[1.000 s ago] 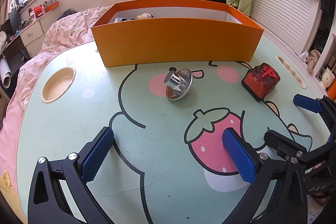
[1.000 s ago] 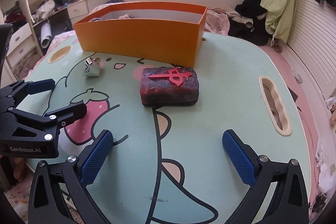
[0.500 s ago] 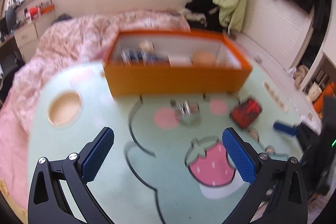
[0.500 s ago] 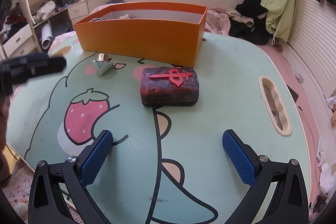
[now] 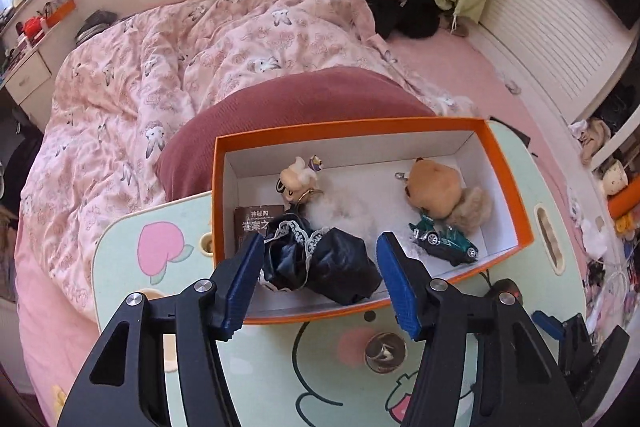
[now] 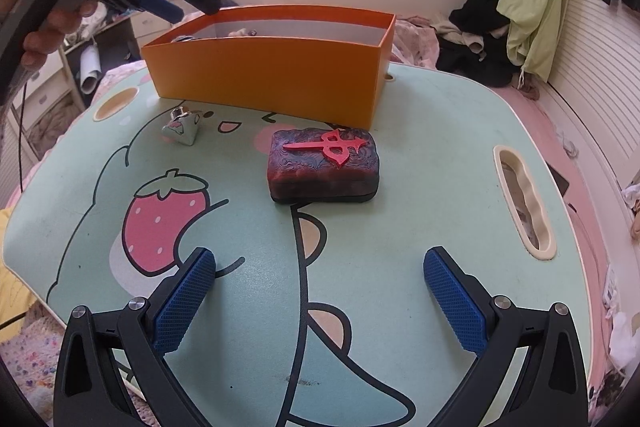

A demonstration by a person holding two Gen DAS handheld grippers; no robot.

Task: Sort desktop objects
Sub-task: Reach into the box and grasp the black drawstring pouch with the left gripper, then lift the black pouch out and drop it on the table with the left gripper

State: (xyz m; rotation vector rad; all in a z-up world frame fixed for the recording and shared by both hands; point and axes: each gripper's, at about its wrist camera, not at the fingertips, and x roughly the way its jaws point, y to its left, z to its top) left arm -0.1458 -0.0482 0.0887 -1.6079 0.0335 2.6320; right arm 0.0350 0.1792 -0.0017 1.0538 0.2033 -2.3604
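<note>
The left tool (image 5: pixel 320 269) has swung up from the table (image 6: pixel 420 187) and now hangs over the orange box (image 5: pixel 504 163), its jaws closing, apparently on nothing, though the dark cloth bundle (image 5: pixel 320 263) below makes that hard to judge. The silver top (image 6: pixel 182 131) and red case (image 6: pixel 324 163) lie unsorted outside, near the box's front wall. The right tool (image 6: pixel 320 303) waits wide and empty.
</note>
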